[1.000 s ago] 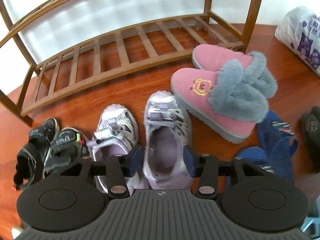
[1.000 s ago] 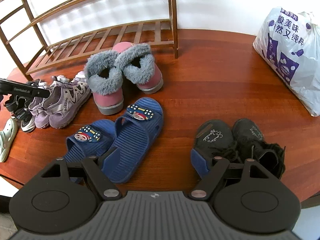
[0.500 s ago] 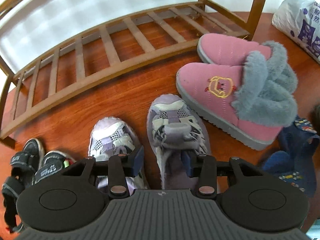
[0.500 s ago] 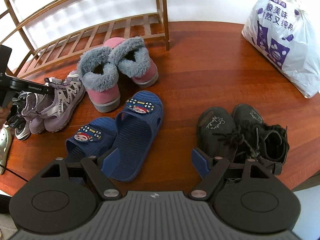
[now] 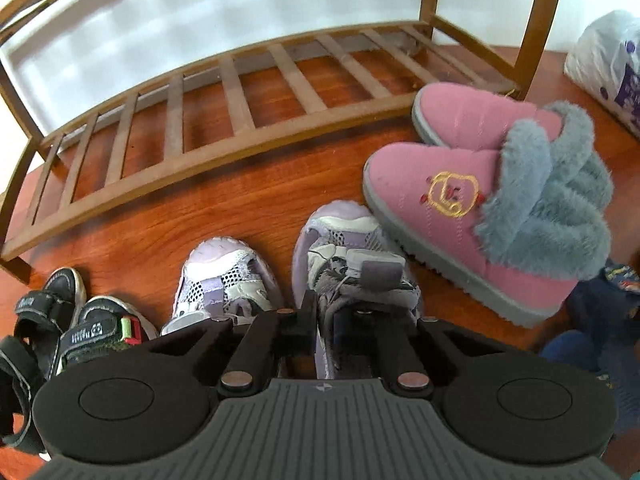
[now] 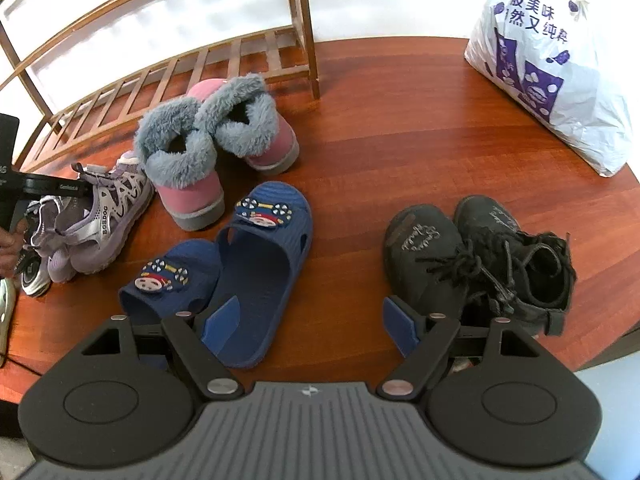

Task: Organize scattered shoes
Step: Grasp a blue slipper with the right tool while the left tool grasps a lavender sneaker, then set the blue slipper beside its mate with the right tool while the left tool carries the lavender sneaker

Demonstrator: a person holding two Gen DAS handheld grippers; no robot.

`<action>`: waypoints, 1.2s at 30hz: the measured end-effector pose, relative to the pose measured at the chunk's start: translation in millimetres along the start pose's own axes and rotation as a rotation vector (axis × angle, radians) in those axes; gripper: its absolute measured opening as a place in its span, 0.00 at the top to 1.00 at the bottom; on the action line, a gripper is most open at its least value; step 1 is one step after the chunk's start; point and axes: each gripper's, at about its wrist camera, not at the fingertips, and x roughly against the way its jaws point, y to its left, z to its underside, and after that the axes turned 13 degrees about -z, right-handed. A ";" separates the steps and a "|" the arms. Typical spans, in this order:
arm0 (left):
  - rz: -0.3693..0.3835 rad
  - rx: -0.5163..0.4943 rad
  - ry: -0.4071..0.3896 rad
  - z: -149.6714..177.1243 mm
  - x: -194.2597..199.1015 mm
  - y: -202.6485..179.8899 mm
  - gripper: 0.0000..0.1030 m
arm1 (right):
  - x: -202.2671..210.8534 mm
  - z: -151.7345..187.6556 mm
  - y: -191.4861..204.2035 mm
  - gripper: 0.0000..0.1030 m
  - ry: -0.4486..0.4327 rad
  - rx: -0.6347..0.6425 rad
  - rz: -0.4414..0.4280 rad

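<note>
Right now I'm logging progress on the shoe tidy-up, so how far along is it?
Nothing is shelved: the wooden rack holds no shoes. In hand: the left gripper has closed on the collar of one purple sneaker. The right gripper is open and holds nothing. Left on the floor: its mate, pink fur boots, blue slippers, black boots, dark sandals.

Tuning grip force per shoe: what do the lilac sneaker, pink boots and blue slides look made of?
Lilac sneaker: soft mesh with synthetic overlays, by the perforated weave; the left gripper pinches its collar.
Pink boots: matte stitched fabric, fluffy grey pile cuff, rubbery-looking grey sole.
Blue slides: moulded foam or rubber, likely; one-piece ribbed footbed, slight sheen.
</note>
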 end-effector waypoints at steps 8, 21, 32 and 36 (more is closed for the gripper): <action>0.005 0.058 -0.018 12.4 34.9 6.2 0.92 | -50.7 -15.1 -0.4 0.21 0.022 0.059 -0.022; -0.019 0.176 0.000 48.3 106.0 12.4 0.92 | -104.1 -32.4 -4.9 0.47 0.034 0.104 -0.045; -0.049 0.302 0.021 73.9 141.9 2.5 0.91 | -101.6 -44.7 -21.6 0.90 0.005 0.104 -0.070; -0.063 0.340 0.024 80.3 149.5 -0.8 0.91 | -86.2 -50.5 -30.8 0.92 -0.002 0.102 -0.092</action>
